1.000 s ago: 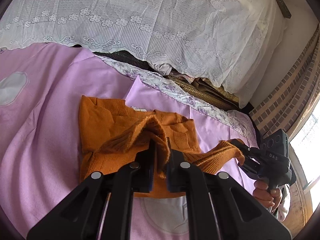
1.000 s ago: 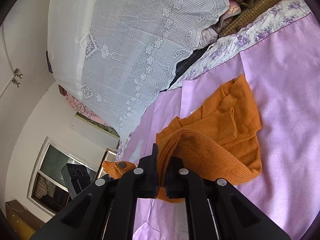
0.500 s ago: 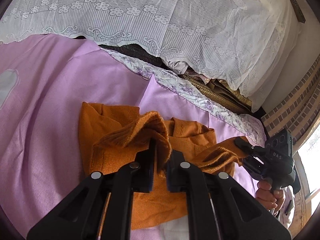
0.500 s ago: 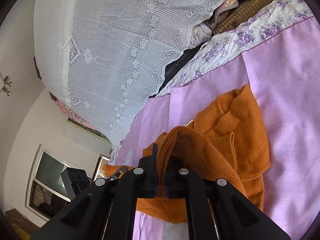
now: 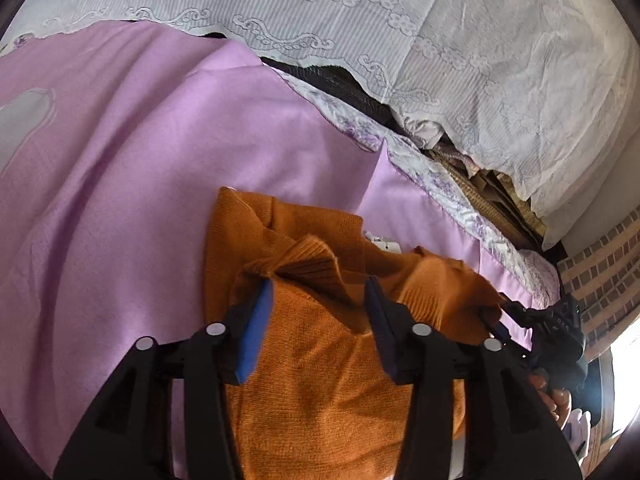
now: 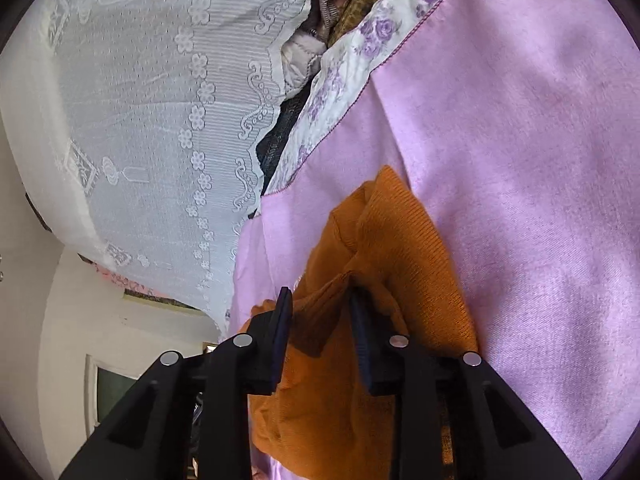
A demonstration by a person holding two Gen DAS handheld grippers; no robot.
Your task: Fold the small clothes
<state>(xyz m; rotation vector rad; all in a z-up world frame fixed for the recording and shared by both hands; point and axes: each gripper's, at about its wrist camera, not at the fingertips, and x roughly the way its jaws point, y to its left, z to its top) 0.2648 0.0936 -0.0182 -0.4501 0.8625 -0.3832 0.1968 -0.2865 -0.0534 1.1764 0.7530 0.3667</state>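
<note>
Fingers spread on both: left gripper (image 5: pixel 316 300) and right gripper (image 6: pixel 320 312) straddle loose knit, pinching nothing. Orange sweater (image 5: pixel 320 360) sits lower centre on the purple sheet (image 5: pixel 140 160). We judge it soft, light, stretchy; we'd grab the ribbed edges.

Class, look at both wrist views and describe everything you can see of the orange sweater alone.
The orange sweater is a small knitted garment with ribbed edges and a white tag at the neck. It lies crumpled and partly folded over itself on the purple sheet. The left claw stands open, its blue pads either side of a raised ribbed fold. The right claw is open too, with knit bunched between its pads. Whether the pads touch the knit is unclear.
</note>
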